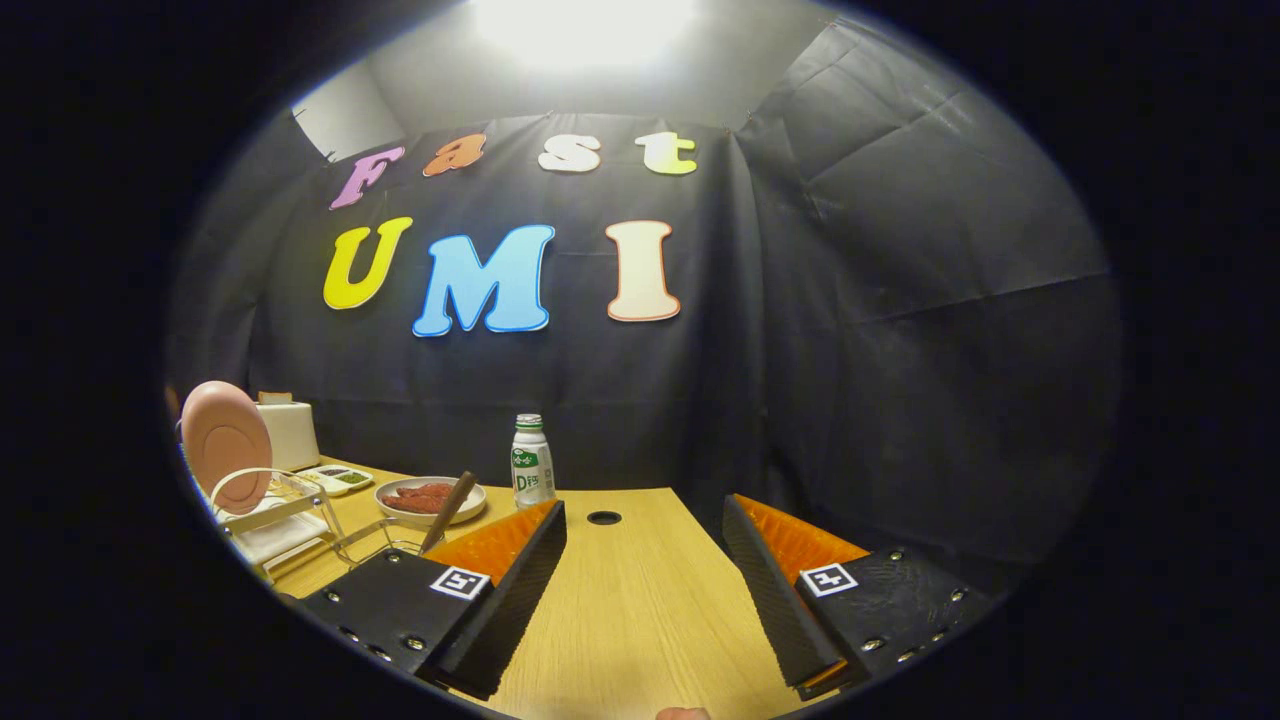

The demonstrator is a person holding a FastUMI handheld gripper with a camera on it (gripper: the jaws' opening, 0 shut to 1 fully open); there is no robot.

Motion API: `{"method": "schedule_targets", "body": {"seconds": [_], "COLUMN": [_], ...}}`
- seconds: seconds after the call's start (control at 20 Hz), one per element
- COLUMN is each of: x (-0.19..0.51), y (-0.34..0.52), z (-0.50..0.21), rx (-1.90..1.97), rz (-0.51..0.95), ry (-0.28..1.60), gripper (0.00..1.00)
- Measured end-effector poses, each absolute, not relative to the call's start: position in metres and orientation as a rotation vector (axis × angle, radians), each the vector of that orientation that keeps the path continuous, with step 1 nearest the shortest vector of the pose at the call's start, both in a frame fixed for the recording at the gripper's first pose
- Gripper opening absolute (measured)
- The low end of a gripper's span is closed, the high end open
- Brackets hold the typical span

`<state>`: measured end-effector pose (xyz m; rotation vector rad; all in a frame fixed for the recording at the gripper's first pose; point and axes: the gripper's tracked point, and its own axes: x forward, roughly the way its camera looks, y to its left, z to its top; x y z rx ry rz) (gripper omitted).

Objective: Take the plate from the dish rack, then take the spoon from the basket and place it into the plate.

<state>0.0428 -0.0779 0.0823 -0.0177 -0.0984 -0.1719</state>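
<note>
A pink plate stands upright in a white wire dish rack at the far left of the wooden table. A dark spoon handle sticks up out of a clear wire basket just beyond my left finger. My gripper is open above the table, with only bare tabletop between its black and orange fingers. Rack and basket both lie off to the left of the fingers.
A shallow dish of red food sits behind the basket. A small white and green bottle stands beyond the fingers. A white box and a small tray sit behind the rack. A round hole marks the tabletop.
</note>
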Motion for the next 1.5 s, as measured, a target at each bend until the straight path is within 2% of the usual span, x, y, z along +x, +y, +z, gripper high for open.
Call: {"method": "schedule_targets", "body": {"seconds": [0.3, 0.7, 1.05, 1.5], "x": [-0.022, -0.07, -0.056, 0.006], "y": [-0.056, 0.051, 0.149, 0.292], "z": [0.11, 0.162, 0.206, 0.214], "rx": [0.022, 0.066, 0.062, 0.056], "rz": [-0.169, -0.051, 0.085, 0.337], "ry": [-0.036, 0.015, 0.048, 0.288], "gripper": [0.97, 0.97, 0.97, 0.97]}}
